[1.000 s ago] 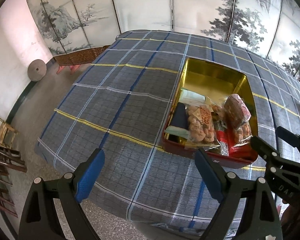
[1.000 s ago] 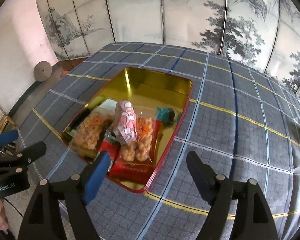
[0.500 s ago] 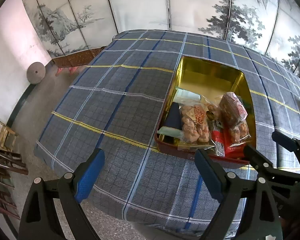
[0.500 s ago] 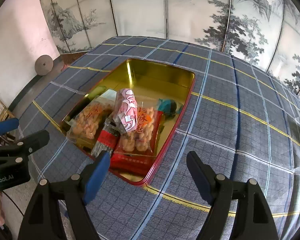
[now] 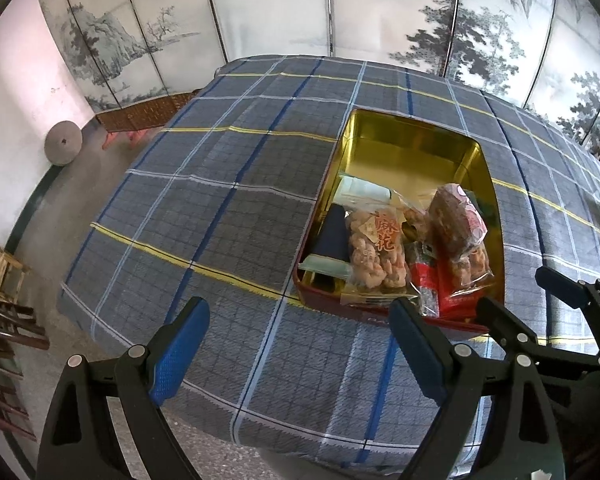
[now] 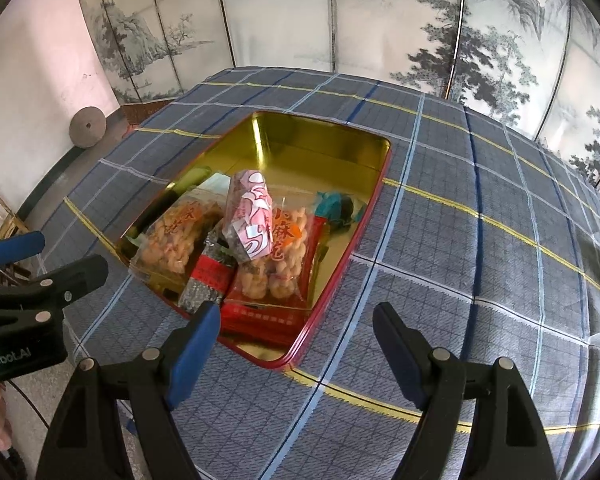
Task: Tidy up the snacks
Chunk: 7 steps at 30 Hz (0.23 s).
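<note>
Your left gripper (image 5: 296, 350) and right gripper (image 6: 296, 344): both spread wide, holding nothing. Snack bags (image 6: 276, 248) piled at near end of gold tin (image 6: 320, 148) on plaid cloth (image 6: 460, 240). Judged light, crinkly, slippery, contents crushable. Pinch sealed top edge of pink bag (image 6: 252, 216), gently.

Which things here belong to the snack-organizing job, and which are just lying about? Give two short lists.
Job: gold tin; twisted-dough snack bags; pink-wrapped pack; red packet; left tool; right tool, both open.

Lying about: checked tablecloth; stone disc; painted screen.
</note>
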Tool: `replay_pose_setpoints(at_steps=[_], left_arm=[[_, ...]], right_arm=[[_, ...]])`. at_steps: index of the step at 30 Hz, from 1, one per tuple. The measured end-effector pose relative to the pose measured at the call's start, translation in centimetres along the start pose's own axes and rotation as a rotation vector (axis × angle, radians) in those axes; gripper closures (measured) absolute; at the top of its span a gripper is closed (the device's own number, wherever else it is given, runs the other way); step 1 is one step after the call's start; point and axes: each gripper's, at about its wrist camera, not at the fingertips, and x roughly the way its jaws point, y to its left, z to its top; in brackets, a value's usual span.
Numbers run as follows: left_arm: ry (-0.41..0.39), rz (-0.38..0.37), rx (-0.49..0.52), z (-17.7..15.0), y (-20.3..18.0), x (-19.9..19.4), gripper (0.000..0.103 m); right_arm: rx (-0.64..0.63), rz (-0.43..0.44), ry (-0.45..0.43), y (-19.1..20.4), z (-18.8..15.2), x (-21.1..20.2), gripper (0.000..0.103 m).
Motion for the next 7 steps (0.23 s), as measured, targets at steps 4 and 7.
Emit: replay_pose_setpoints(at_steps=[4,7], left_arm=[[0.003,0.005,-0.001,0.12,0.06,0.11,0.013],[0.004,0.005,0.0,0.14,0.11,0.13,0.013]], right_arm=[[0.004,0.001,0.004,-0.14,0.03,0.14,0.022],[0.001,0.003,0.005,-0.05,0.06,0.14,0.022]])
